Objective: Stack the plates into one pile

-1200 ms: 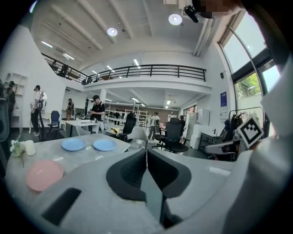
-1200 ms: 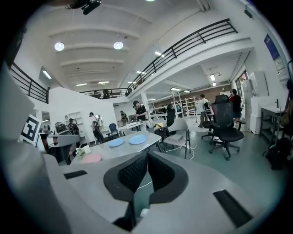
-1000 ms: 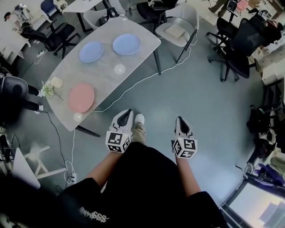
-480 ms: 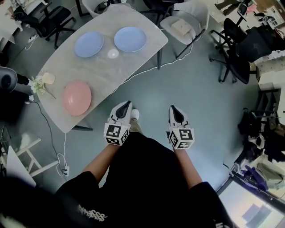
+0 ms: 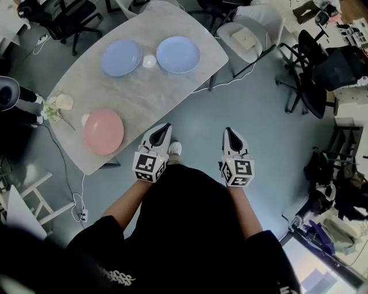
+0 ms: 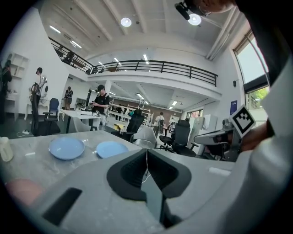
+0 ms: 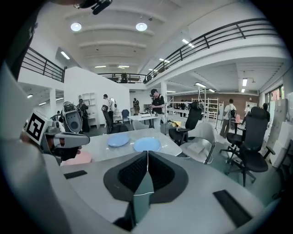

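Grey stone-look table [image 5: 155, 95] carries three plates in the head view. One blue plate [image 5: 121, 57] and a second blue plate [image 5: 178, 54] sit side by side at the table's far end, with one small white bowl [image 5: 149, 61] between them. One pink plate [image 5: 104, 131] lies alone at the table's near end. Two grippers hover off the table's near edge, over a blue-grey floor [image 5: 270, 143] — the left gripper [image 5: 165, 127] just beside that edge, near the pink plate but apart from it, the right gripper [image 5: 229, 133] farther off the table and well apart from every plate. One white chair [image 5: 265, 16] stands at the table's far right corner.

Left gripper view: its jaws are pressed together with nothing between them. Both blue plates lie on the table beyond and to the left, and the pink one is a blur at lower left.

Right gripper view: its jaws are likewise together and empty — the two blue plates lie on the table past the tips, in an open hall with a railed gallery.
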{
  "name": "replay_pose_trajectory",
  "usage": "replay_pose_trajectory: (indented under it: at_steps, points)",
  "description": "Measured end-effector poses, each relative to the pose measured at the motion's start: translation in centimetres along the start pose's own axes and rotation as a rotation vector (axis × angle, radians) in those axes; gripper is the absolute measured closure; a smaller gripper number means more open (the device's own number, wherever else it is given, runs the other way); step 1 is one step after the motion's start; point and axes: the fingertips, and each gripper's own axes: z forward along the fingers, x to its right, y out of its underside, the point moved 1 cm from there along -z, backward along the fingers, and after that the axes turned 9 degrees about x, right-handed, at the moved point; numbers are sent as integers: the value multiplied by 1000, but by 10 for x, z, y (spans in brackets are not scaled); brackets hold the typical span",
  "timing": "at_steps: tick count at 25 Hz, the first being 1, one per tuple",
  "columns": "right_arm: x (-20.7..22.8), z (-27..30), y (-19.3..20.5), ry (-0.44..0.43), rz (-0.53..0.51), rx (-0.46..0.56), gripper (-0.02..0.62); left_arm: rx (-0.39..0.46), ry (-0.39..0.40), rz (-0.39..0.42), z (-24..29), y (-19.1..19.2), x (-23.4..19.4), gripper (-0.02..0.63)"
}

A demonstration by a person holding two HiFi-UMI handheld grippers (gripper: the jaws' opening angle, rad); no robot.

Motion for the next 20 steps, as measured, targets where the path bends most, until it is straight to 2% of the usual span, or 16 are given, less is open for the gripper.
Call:
replay_pose_trajectory:
  at_steps: [5, 10, 15, 20]
  points:
    - [0, 31, -19, 1, -11, 22, 581, -17, 19, 13, 22, -7, -27, 588]
    - [3, 33, -12, 7, 1, 3, 581, -6, 28, 31, 37, -11, -37, 589]
    - [17, 39, -8, 21, 24, 1, 581, -23, 13, 3, 40, -1, -31, 589]
    - [28, 60, -25, 9, 105, 55, 581, -41, 7, -10, 41, 6, -21, 589]
